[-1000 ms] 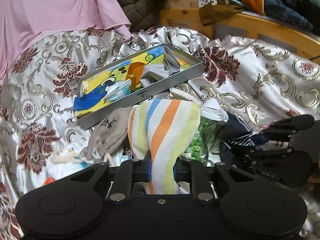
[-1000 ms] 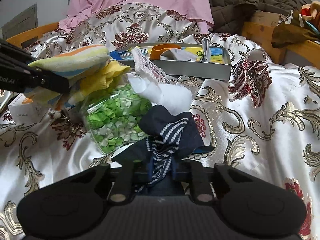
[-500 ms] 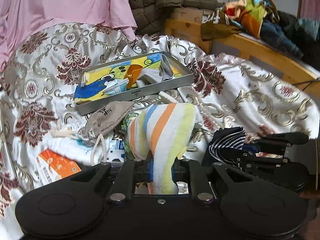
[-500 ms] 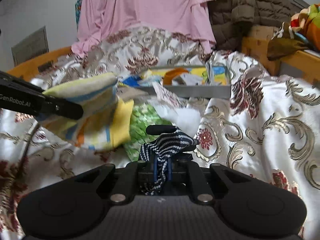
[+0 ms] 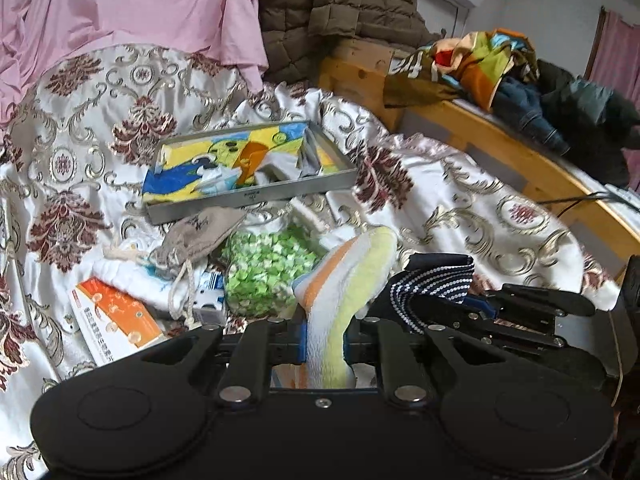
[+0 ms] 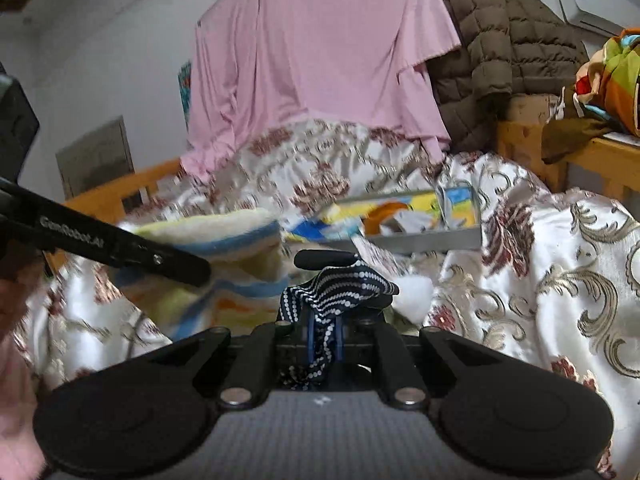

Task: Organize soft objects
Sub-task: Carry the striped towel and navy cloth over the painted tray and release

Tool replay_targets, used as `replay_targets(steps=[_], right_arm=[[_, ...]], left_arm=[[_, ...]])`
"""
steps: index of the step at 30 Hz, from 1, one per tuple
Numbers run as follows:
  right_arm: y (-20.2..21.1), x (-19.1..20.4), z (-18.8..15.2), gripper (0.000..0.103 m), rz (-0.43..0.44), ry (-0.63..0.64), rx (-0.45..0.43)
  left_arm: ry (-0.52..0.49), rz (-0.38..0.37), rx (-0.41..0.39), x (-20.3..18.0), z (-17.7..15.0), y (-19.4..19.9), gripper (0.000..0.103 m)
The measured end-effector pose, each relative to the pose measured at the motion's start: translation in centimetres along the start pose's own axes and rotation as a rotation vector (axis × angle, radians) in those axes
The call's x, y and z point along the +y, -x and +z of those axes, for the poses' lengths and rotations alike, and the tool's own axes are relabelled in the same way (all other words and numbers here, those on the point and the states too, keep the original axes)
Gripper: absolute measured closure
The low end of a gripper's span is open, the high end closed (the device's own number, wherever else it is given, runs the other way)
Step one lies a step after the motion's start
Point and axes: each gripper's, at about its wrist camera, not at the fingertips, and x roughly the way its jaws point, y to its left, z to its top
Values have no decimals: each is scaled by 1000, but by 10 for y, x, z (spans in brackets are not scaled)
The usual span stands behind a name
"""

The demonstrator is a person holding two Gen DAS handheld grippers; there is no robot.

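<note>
My left gripper [image 5: 323, 344] is shut on a striped towel [image 5: 344, 284] with yellow, orange and blue bands, held above the bed. My right gripper [image 6: 322, 340] is shut on a navy sock with white dots [image 6: 340, 286], also lifted. In the left wrist view the sock [image 5: 432, 286] and right gripper sit just right of the towel. In the right wrist view the towel [image 6: 224, 248] hangs at left under the left gripper's finger. A grey metal tray [image 5: 248, 196] holding cloths lies further back on the bedspread.
On the floral bedspread [image 5: 460, 200] lie a bag of green pieces [image 5: 268, 268], a grey drawstring pouch [image 5: 196, 236], an orange box [image 5: 116, 316] and white cloths. A wooden bed frame [image 5: 520, 152] with piled clothes runs along the right. A pink sheet [image 6: 320, 60] hangs behind.
Both grippers have lifted up and back from the pile with their cloths. The towel and sock now hang clear of the bed, and the bag of green pieces is uncovered.
</note>
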Motion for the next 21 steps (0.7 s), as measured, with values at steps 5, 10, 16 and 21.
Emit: replay_targets(steps=[5,10,16,21], right_arm=[[8,-2,7,92,18,-15,-74],[12,-8,12,92,62,-71,-127],[9,-25,30,92,64,-115,-163],[-18,-44,65,92,33,-100,-147]], left_arm=[[2,-22,-44,-3,13,12,88],[10,-43,-81,-3,30,13,88],[9,-62,-113,4,55,5,88],[5,-70,-136,18,88,-13,88]])
